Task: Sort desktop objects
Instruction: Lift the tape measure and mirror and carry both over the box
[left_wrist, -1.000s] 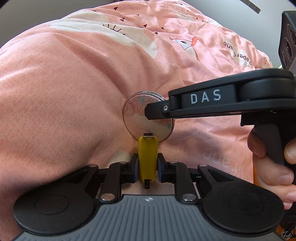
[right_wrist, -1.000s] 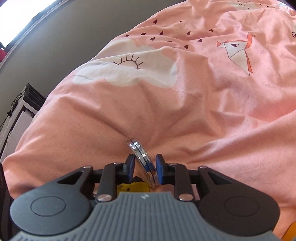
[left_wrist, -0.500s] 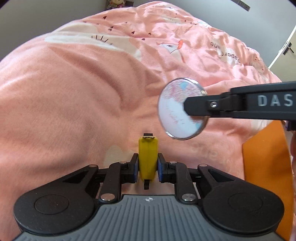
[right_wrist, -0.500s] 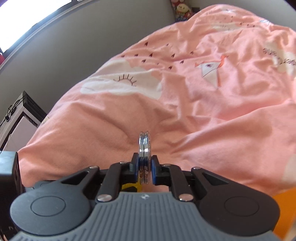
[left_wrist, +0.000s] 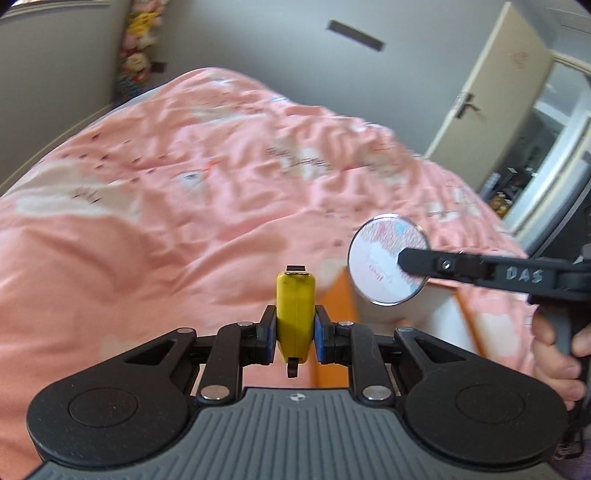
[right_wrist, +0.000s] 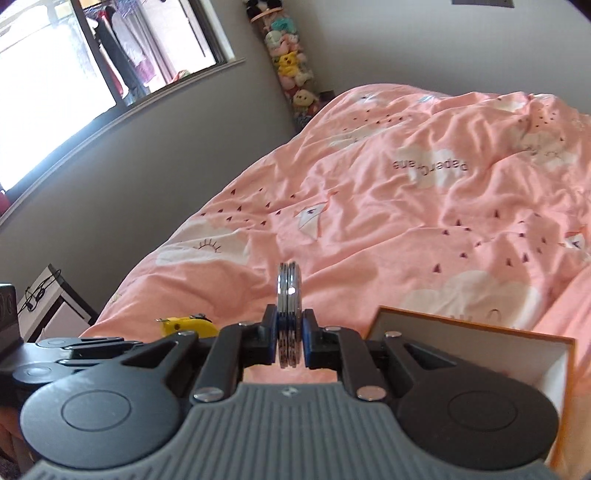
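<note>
My left gripper (left_wrist: 295, 323) is shut on a small yellow object (left_wrist: 295, 314) with a metal tip, held upright above the pink bedding. To its right, my right gripper (left_wrist: 404, 260) is shut on a round compact mirror (left_wrist: 380, 266), which shows its patterned face. In the right wrist view the mirror (right_wrist: 289, 291) stands edge-on between the pads of the right gripper (right_wrist: 289, 334). The left gripper (right_wrist: 110, 341) and the yellow object (right_wrist: 184, 325) show at the lower left there. An orange-rimmed box (right_wrist: 476, 326) with a white inside lies just right of the mirror; its blurred edge (left_wrist: 345, 295) appears under both grippers.
A rumpled pink duvet (right_wrist: 406, 221) covers the bed beneath. A person's hand (left_wrist: 554, 354) grips the right handle. A window (right_wrist: 74, 74) and a column of plush toys (right_wrist: 288, 62) stand beyond the bed, a door (left_wrist: 491, 92) at the right, and white furniture (right_wrist: 48, 306) at the left.
Both grippers have lifted off the duvet. The right one closed on the mirror and carried it up and to the right. The orange box has come into view.
</note>
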